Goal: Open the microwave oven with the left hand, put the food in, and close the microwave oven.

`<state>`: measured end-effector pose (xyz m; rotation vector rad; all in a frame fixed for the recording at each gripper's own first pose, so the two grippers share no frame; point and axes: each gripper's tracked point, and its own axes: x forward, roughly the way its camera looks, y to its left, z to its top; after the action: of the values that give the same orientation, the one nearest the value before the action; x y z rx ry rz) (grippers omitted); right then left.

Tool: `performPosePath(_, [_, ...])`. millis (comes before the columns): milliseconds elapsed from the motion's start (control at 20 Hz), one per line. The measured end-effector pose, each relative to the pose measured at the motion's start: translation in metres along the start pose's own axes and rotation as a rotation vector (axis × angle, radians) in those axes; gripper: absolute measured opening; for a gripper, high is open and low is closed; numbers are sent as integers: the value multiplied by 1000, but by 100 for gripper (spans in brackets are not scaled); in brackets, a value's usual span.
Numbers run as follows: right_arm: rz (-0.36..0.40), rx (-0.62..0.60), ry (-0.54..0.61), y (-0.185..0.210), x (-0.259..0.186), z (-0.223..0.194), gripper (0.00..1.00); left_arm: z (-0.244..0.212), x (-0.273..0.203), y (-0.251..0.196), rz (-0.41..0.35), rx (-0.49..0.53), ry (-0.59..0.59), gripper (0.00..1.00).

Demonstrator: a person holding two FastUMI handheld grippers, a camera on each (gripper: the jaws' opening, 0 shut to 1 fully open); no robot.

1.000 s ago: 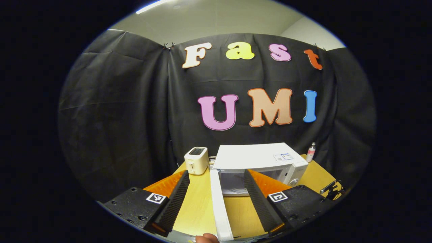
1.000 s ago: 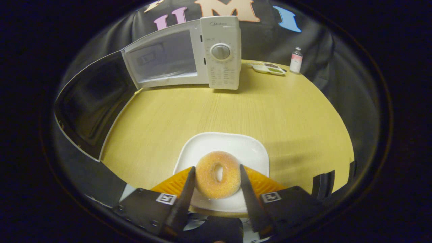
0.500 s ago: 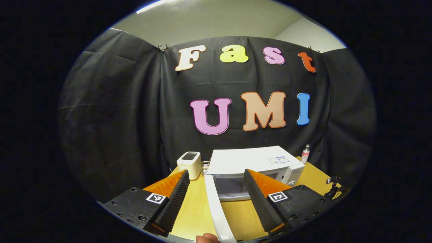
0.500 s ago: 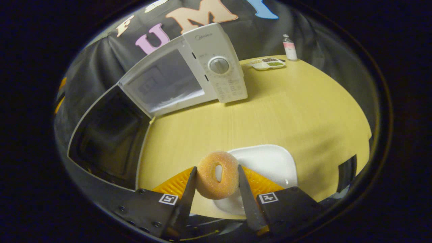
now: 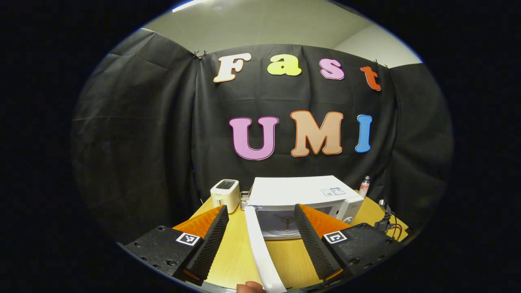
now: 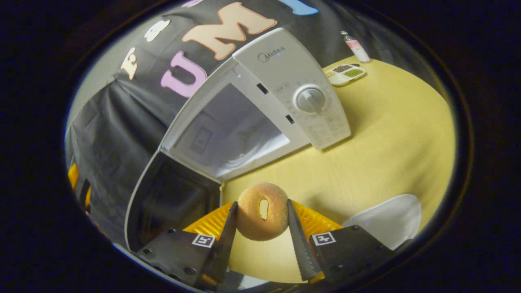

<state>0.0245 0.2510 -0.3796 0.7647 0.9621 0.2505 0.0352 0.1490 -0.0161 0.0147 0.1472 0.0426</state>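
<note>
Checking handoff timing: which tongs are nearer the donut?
Right. The right tongs are shut on the donut, lifted before the open microwave. The left tongs hang open, straddling the microwave door.

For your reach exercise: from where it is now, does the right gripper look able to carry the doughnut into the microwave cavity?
Probably yes. The right gripper is shut on the doughnut, the door is swung wide to the left, and nothing lies between the doughnut and the open microwave cavity.

The right gripper (image 6: 260, 234) is pinching a sugared donut (image 6: 262, 211) above the table (image 6: 366, 154), facing the open microwave (image 6: 252, 118); a white plate (image 6: 386, 219) is sitting near the table's edge.
</note>
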Motion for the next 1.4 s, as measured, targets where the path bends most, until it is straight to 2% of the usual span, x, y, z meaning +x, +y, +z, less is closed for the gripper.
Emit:
performPosePath(150, [74, 149, -77, 37, 27, 24, 65, -4, -5, 11, 7, 8, -2, 96])
performPosePath(200, [87, 190, -96, 46, 37, 29, 71, -4, -6, 15, 9, 10, -5, 96])
performPosePath(300, [87, 257, -129, 57, 58, 36, 70, -6, -7, 22, 12, 11, -5, 96])
performPosePath(350, [76, 274, -147, 59, 69, 40, 67, -9, -9, 25, 14, 10, -2, 95])
performPosePath(400, [57, 280, -165, 62, 81, 42, 70, -10, -10, 30, 26, 9, 0, 96])
performPosePath(550, [11, 290, -236, 69, 115, 52, 70, -21, -13, 26, -7, -15, 17, 95])
performPosePath(750, [-28, 288, -273, 83, 150, 57, 70, -32, -15, 39, -39, 18, 38, 95])
performPosePath(1000, [-100, 221, -348, 80, 167, 67, 70, -44, -19, 55, -36, 28, 69, 95])
performPosePath(1050, [-115, 212, -352, 78, 169, 67, 63, -47, -20, 57, -33, 25, 74, 95])
performPosePath(1150, [-143, 191, -349, 68, 176, 64, 63, -49, -20, 58, -27, 9, 84, 94])
performPosePath(1200, [-138, 185, -348, 68, 176, 62, 67, -49, -20, 58, -25, 3, 87, 95])
performPosePath(1350, [-171, 171, -350, 67, 176, 65, 68, -50, -18, 61, -15, 7, 87, 94])
performPosePath(1400, [-179, 169, -350, 66, 177, 63, 72, -49, -17, 61, -13, 9, 85, 94])
